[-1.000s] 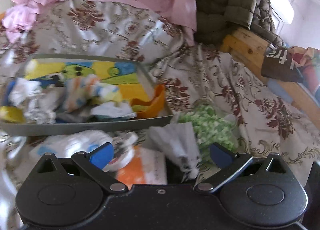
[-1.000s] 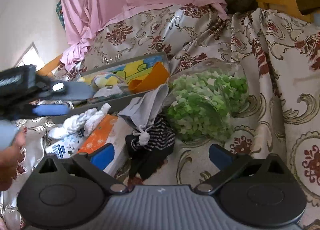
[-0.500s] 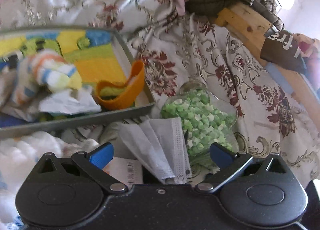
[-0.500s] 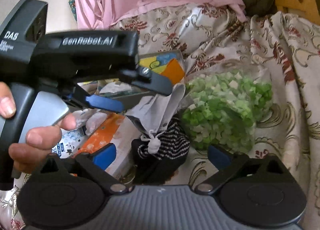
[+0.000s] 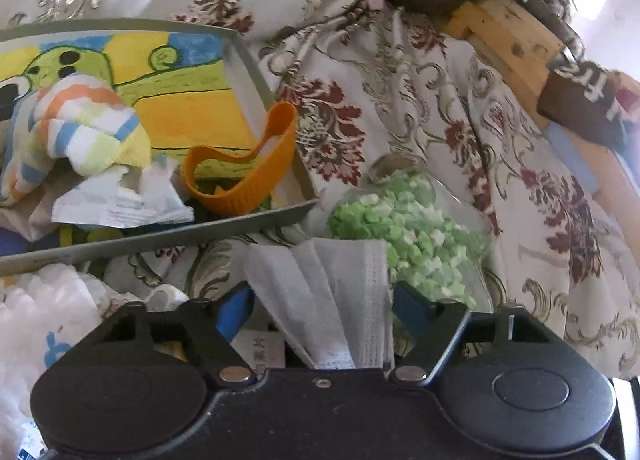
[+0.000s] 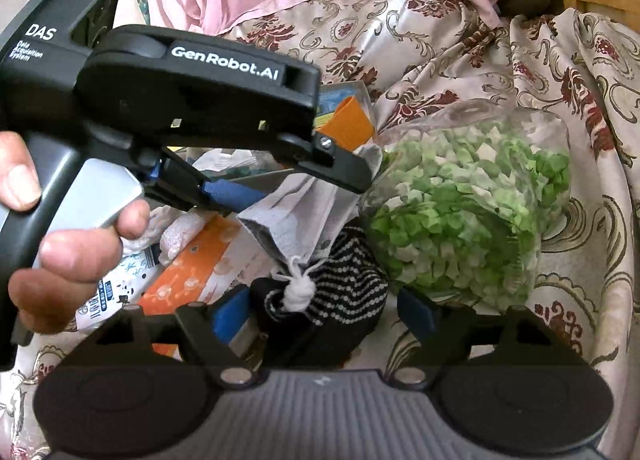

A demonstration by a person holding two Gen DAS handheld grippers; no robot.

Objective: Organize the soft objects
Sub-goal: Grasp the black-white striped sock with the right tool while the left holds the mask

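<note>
Right of the bag (image 6: 468,212) the bedspread (image 6: 592,164) lies bare; left of it, mask (image 6: 296,216), sock (image 6: 340,284) and tray (image 5: 240,220) crowd close.

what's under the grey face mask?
In the right wrist view the face mask drapes over a black-and-white striped knit, with an orange-printed packet beside it. Whatever lies beneath the knit is covered.

Black left gripper (image 6: 288,184), white "GenRobot.AI" lettering, blue-padded fingers (image 6: 232,194)
</note>
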